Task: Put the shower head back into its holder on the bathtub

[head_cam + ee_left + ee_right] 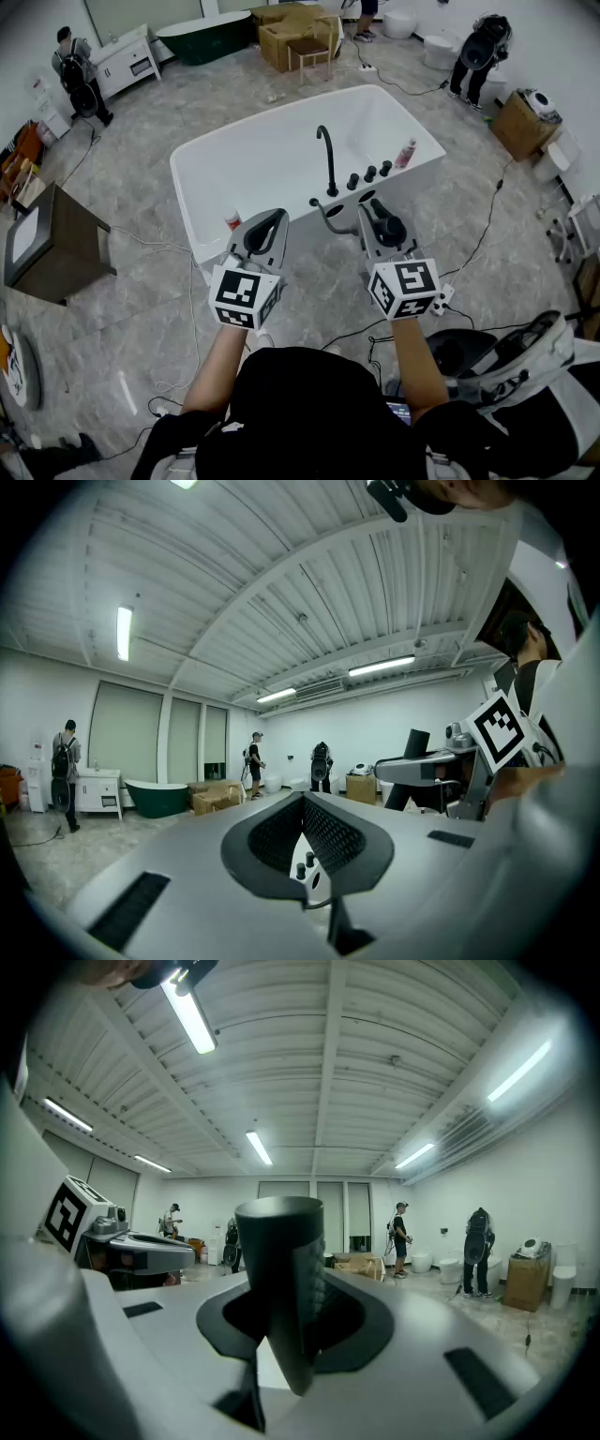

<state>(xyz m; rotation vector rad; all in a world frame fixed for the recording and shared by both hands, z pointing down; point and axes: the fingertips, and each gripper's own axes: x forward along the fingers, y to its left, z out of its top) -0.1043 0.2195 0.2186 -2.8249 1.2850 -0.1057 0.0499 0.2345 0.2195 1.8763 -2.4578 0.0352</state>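
While my right tool (375, 219) clamps the black shower head (387, 229) by its handle, holding it over the near rim of the bathtub (192, 159) close to the curved tap (328, 155), my left tool (269, 221) hovers alongside, jaws closed tip to tip on nothing.

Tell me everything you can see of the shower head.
The shower head is black and matte, plastic-looking: a round handle that tapers downward, flat end up. It sticks up between the jaws of the right gripper, which clamp it; nothing else is seen touching it. It is held by the near rim of the white bathtub, close to the black faucet, not yet in a holder.
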